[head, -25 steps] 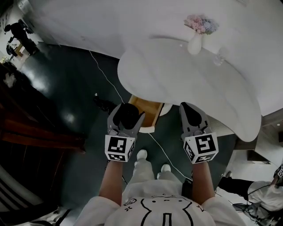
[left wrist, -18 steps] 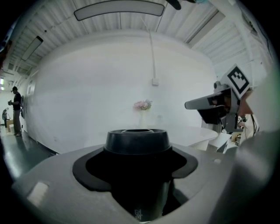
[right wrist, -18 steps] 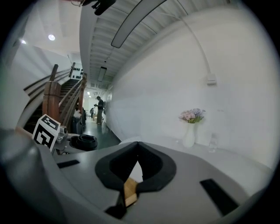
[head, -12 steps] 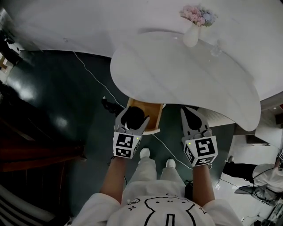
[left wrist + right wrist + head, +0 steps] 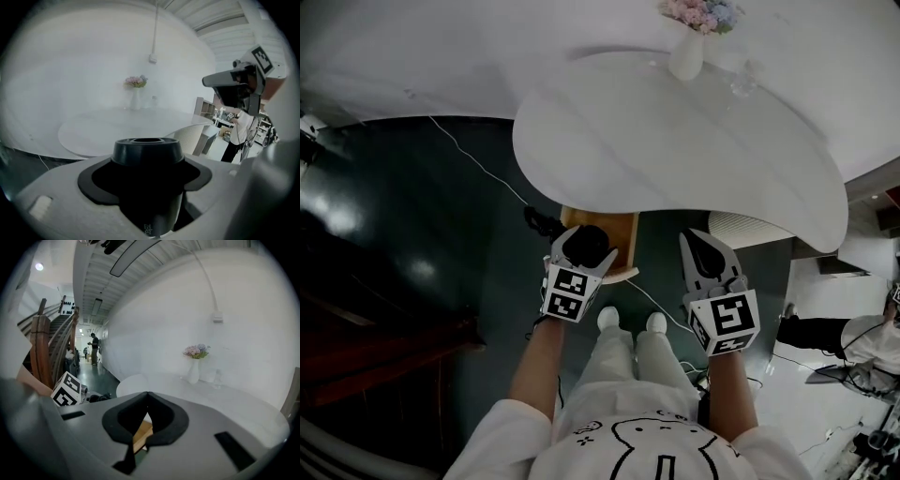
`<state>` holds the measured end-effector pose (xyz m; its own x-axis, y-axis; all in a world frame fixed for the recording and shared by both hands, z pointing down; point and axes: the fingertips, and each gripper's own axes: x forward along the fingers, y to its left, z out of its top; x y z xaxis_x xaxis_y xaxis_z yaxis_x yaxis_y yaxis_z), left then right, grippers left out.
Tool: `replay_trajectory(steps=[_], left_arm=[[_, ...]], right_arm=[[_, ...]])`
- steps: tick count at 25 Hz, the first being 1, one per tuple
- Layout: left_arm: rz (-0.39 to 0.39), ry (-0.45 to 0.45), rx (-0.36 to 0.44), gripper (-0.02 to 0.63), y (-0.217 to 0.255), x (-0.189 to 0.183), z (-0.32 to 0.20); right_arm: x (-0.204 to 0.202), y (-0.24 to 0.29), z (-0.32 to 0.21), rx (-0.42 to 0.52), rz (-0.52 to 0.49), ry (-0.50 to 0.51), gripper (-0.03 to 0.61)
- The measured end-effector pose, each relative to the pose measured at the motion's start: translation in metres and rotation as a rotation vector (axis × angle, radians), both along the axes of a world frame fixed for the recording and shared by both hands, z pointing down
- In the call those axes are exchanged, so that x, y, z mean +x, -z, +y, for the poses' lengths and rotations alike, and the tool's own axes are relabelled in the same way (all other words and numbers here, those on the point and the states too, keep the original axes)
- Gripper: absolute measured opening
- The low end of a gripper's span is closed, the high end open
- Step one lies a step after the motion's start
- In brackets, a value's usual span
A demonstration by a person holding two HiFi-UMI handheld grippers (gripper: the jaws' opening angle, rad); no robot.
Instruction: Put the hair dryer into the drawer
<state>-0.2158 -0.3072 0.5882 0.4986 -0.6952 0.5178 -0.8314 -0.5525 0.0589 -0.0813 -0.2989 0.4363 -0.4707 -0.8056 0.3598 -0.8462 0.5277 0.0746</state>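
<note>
hair dryer [image 5: 147, 161], clamped between left tongs [image 5: 583, 246]

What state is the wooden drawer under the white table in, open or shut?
Open: the wooden drawer juts out past the white table edge, its inside visible from above in the head view.

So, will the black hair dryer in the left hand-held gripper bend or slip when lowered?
Likely stiff: the hair dryer looks like hard moulded plastic. Its smooth, round barrel might turn or slide in the left hand-held gripper, though the jaws close on it.
</note>
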Motion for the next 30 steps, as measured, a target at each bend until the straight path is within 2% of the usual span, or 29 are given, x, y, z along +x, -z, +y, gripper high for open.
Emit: replay_trajectory(steps=[7,11,17,24,30], left_arm=[[-0.117,-0.093,-0.093,0.356,-0.036,0.016,-0.008],[-0.153,-0.164,-0.155,0.356,-0.054,0.029,-0.009],[-0.252,-0.303,-0.237,0.356,-0.080,0.041,0.002],[-0.385,-0.484,-0.294,0.356,-0.110,0.050,0.007],[-0.471,-0.579,-0.354,0.356,-0.131,0.050,0.002]], right_arm=[[0.019,-0.017,-0.001,-0.030,0.007,-0.022,0.002],[0.022,-0.025,-0.007,-0.043,-0.005,-0.010,0.002],[0.022,-0.035,-0.010,-0.055,-0.022,0.005,0.002],[0.030,-0.052,-0.011,-0.087,-0.032,-0.004,0.002],[0.032,-0.059,-0.014,-0.100,-0.039,-0.012,0.002]])
